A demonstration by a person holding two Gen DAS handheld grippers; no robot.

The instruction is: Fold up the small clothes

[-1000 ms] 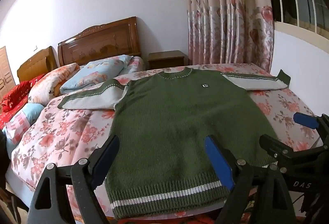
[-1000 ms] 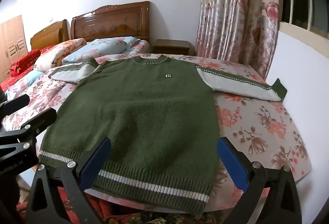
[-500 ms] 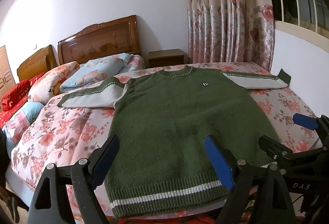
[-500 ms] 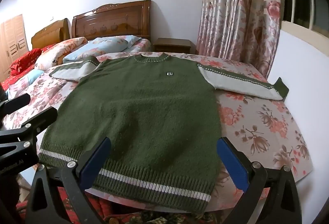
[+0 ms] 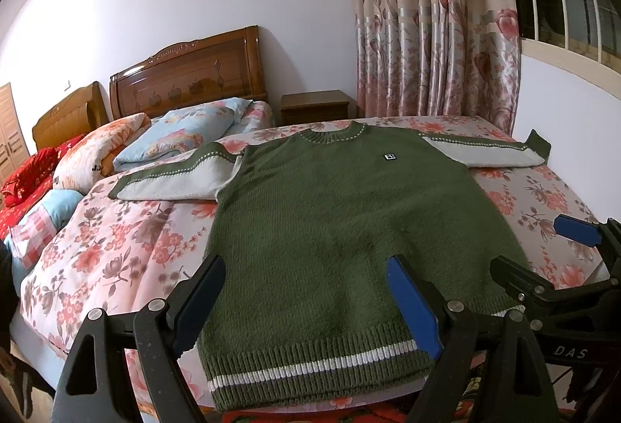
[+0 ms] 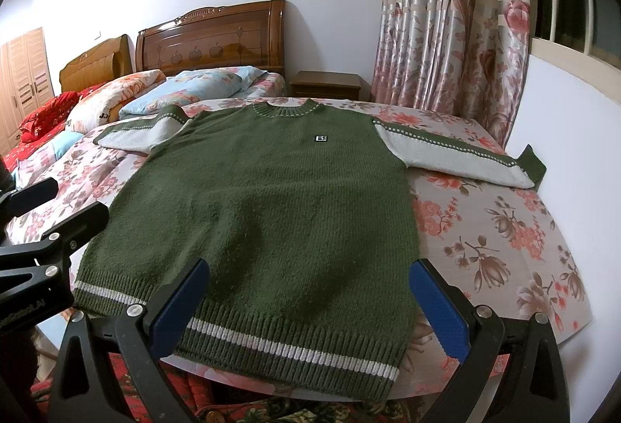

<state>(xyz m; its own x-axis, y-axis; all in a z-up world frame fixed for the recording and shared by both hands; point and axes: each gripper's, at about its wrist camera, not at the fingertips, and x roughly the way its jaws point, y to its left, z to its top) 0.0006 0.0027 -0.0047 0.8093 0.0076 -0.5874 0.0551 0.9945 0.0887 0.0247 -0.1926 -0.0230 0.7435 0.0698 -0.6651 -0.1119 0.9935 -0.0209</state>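
One green sweater (image 5: 349,228) lies flat, white sleeves (image 6: 446,155) spread wide

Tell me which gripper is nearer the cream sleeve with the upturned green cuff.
Right. The right gripper hovers over the hem on that sleeve's side; the left gripper sits over the hem's opposite end, farther away.

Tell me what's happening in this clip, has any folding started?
Not yet. A green knit sweater lies flat and face up on the floral bedspread, both sleeves spread out to the sides. The left gripper and right gripper hover open near the striped hem, holding nothing. No fold is visible in the sweater.
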